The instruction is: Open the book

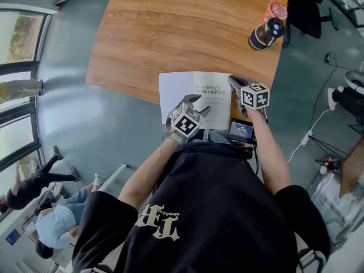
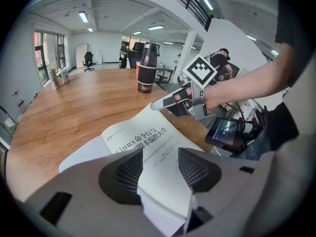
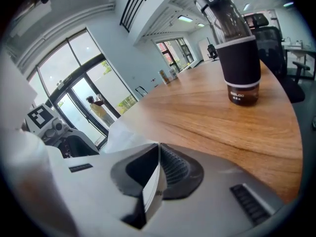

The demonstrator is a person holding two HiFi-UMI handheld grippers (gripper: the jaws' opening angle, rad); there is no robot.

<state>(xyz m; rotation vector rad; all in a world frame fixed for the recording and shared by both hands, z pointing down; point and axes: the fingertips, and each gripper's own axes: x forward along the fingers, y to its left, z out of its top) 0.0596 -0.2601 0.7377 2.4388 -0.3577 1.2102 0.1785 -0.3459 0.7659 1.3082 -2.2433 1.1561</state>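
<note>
The white book (image 1: 207, 95) lies at the near edge of the wooden table (image 1: 187, 33). Its printed title page faces up and a blank white leaf (image 1: 173, 90) is spread flat to the left. My left gripper (image 1: 198, 104) is shut on the book's near edge, and the block of pages (image 2: 148, 147) fills the gap between its pads (image 2: 163, 171). My right gripper (image 1: 232, 83) is at the book's far right corner. It is shut on a thin sheaf of pages (image 3: 154, 181), seen edge-on between its pads (image 3: 157, 168). Its tip (image 2: 160, 102) meets the page corner in the left gripper view.
A dark tumbler (image 1: 265, 34) (image 3: 237, 53) stands far right on the table, with a red item (image 1: 276, 9) behind it. A small screen device (image 1: 242, 131) hangs at my waist. A black chair (image 1: 307, 7) stands beyond the table. People are on the floor at lower left (image 1: 51, 220).
</note>
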